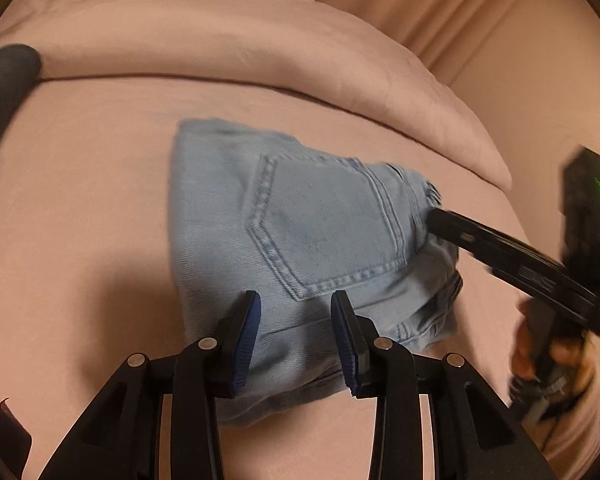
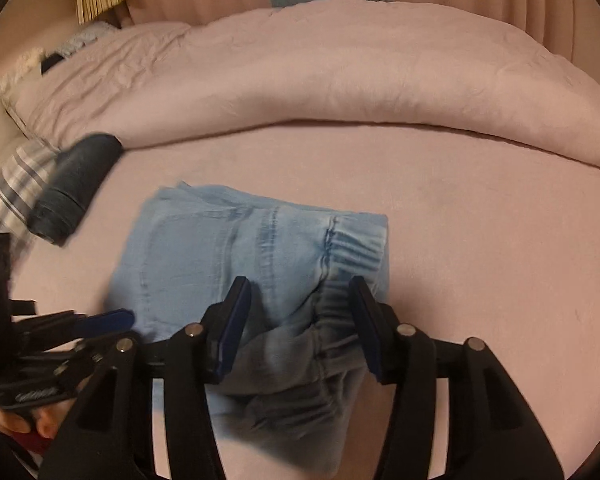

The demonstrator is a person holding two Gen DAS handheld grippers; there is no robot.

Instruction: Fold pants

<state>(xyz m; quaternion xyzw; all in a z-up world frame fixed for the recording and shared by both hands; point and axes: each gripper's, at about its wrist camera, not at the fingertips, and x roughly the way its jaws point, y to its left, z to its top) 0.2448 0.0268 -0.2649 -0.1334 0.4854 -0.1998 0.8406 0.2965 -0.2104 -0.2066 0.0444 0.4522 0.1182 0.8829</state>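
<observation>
Light blue denim pants lie folded into a compact bundle on the pink bed sheet, back pocket up. My left gripper is open, its blue pads over the near edge of the bundle, holding nothing. In the right wrist view the pants lie ahead with the elastic waistband toward me. My right gripper is open over the waistband end. The right gripper also shows in the left wrist view with its tip at the bundle's right edge. The left gripper shows at the left of the right wrist view.
A rolled pink duvet runs across the back of the bed. A dark folded denim roll and a striped cloth lie at the left. Pink curtains hang behind.
</observation>
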